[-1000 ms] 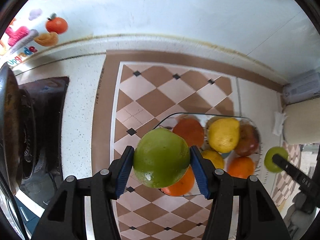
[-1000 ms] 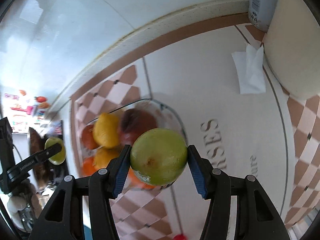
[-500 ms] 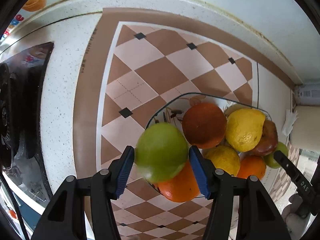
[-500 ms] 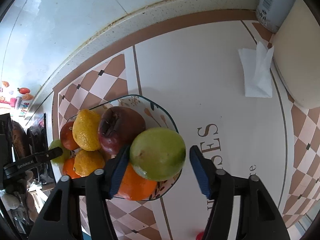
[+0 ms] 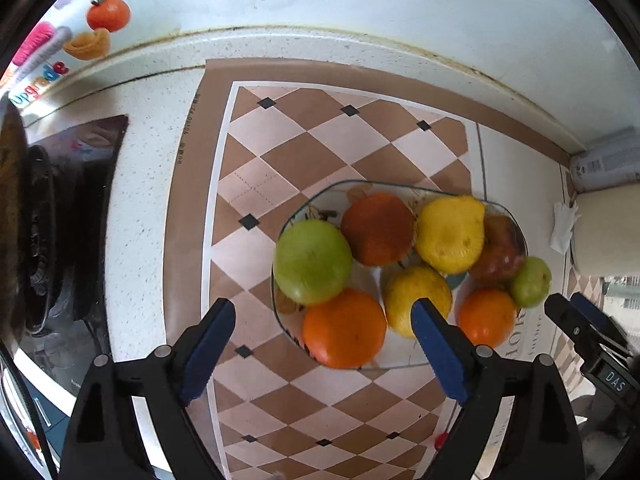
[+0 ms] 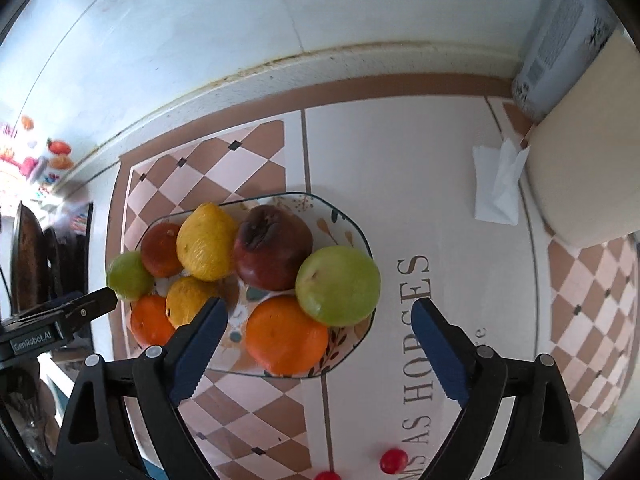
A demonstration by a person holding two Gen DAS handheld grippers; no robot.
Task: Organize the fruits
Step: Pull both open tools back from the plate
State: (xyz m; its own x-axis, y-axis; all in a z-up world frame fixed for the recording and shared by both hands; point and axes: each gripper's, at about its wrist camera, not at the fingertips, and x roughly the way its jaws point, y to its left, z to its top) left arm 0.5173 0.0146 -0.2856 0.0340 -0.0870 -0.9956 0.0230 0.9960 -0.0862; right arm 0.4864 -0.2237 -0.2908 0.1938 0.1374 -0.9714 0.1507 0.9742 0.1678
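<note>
A patterned plate (image 5: 298, 216) on the checked mat holds oranges, lemons and a dark red apple (image 6: 272, 252). One green apple (image 5: 312, 262) lies at the plate's left edge, just beyond my left gripper (image 5: 324, 312). Its jaws are opening and the blue pads touch nothing. A second green apple (image 6: 338, 286) rests on the plate's right side against an orange (image 6: 286, 336). My right gripper (image 6: 318, 310) hangs over it, jaws opening, pads clear of the fruit. Each gripper shows at the edge of the other's view: the right gripper (image 5: 576, 320) and the left gripper (image 6: 100, 300).
A dark stove with a pan (image 5: 36, 240) fills the left. A white tissue (image 6: 500, 188), a cream container (image 6: 580, 176) and a grey can (image 6: 560, 40) stand at the right. Two small red balls (image 6: 394, 460) lie near the front. The wall is close behind.
Both grippers have opened wide and let go of their green apples, which now lie on the plate. Both cameras have pulled back from the plate.
</note>
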